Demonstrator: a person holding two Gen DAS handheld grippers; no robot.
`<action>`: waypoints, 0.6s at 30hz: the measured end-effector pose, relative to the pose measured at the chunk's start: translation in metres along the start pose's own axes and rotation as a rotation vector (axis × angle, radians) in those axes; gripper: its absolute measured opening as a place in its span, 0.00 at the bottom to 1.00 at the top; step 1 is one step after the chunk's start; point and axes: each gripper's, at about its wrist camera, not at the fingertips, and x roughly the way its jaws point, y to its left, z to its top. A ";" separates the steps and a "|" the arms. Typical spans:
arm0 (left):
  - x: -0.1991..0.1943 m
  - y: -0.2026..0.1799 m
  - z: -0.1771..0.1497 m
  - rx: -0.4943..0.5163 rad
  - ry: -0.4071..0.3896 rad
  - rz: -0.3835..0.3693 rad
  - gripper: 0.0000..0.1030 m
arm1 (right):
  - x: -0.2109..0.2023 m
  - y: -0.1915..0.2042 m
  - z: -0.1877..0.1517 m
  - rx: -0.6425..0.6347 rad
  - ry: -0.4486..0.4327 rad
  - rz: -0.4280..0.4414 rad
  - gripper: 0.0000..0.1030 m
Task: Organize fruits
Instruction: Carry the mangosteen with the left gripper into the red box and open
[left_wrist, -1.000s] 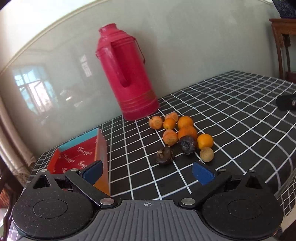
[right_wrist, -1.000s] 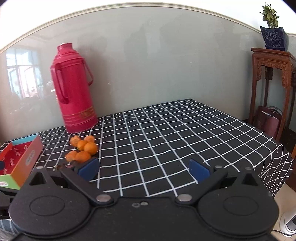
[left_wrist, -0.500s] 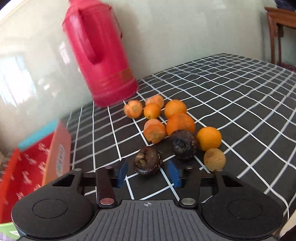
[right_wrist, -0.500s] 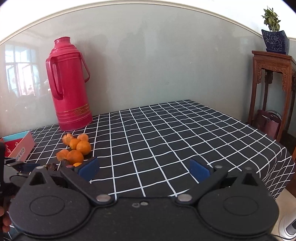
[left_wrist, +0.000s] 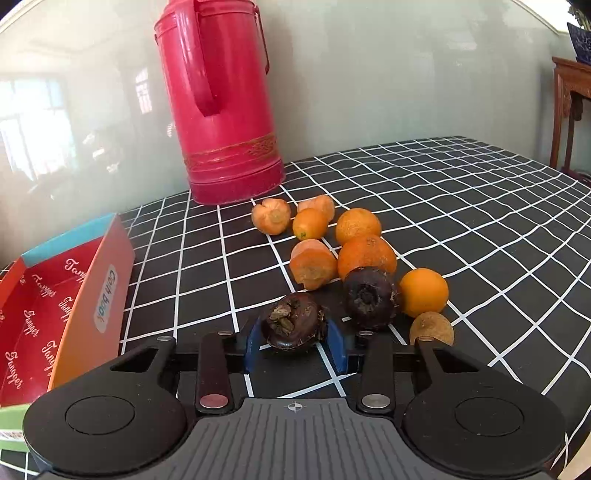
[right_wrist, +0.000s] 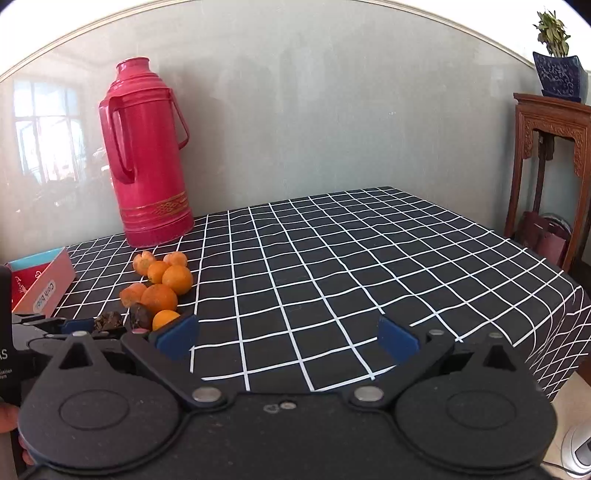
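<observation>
Left gripper (left_wrist: 294, 341) fingers, just closed in, clamp dark mangosteen (left_wrist: 293, 325) on checked bench (left_wrist: 480, 229), near front of fruit pile (left_wrist: 354, 251). Right gripper (right_wrist: 287, 338) fingers spread wide, empty.

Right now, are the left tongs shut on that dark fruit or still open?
Shut. The left tongs have just closed, and both blue pads press the sides of the dark fruit on the checked tablecloth.

glossy red flask (left_wrist: 225, 110), matt checked cloth (left_wrist: 461, 206), printed cardboard box (left_wrist: 92, 291), carved wooden stand (right_wrist: 554, 155).
</observation>
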 end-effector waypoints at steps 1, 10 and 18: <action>-0.001 0.000 -0.001 0.002 -0.008 0.012 0.37 | 0.000 0.001 0.000 -0.002 -0.001 0.000 0.95; -0.045 0.027 0.008 -0.015 -0.206 0.299 0.37 | 0.001 0.005 -0.003 -0.015 0.010 0.018 0.95; -0.036 0.116 -0.001 -0.219 -0.035 0.523 0.37 | 0.006 0.024 -0.007 -0.056 0.036 0.055 0.95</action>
